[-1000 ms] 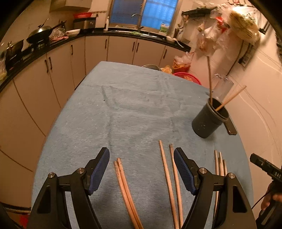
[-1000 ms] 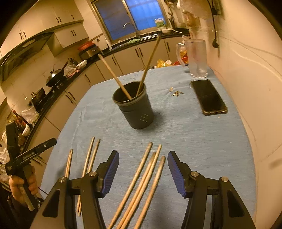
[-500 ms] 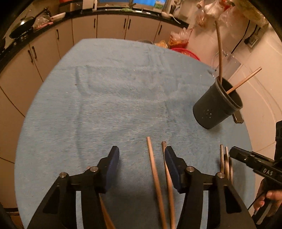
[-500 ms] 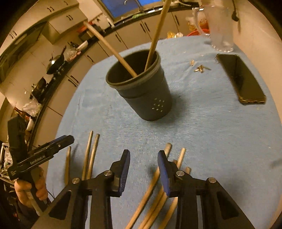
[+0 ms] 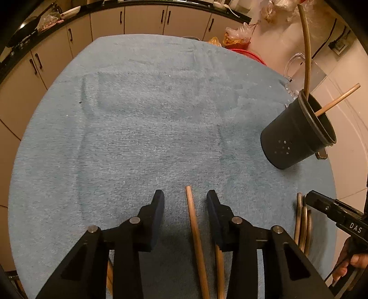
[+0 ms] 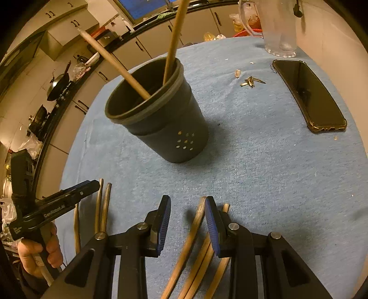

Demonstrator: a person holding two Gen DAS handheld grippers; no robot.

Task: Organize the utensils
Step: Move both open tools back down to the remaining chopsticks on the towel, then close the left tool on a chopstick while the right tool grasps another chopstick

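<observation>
Wooden chopsticks lie on the blue cloth. In the left wrist view one chopstick [image 5: 195, 232] lies between my left gripper's [image 5: 185, 202] open fingers; a second [image 5: 219, 271] sits under the right finger. In the right wrist view my right gripper [image 6: 187, 207] is open, low over the cloth, with one chopstick [image 6: 193, 230] just inside its right finger and more [image 6: 207, 253] beneath it. A dark holder cup [image 6: 161, 119] with two chopsticks in it stands ahead; it also shows in the left wrist view [image 5: 299, 135].
A black phone [image 6: 308, 94] and a clear glass jug [image 6: 278, 27] stand beyond the cup, with small metal bits [image 6: 250, 81] nearby. More chopsticks [image 6: 102, 204] lie left, by the other gripper [image 6: 59, 204]. Kitchen cabinets [image 5: 142, 20] surround the table.
Both grippers have moved forward and down toward the cloth. Both have narrowed their jaws, each now straddling one chopstick.
</observation>
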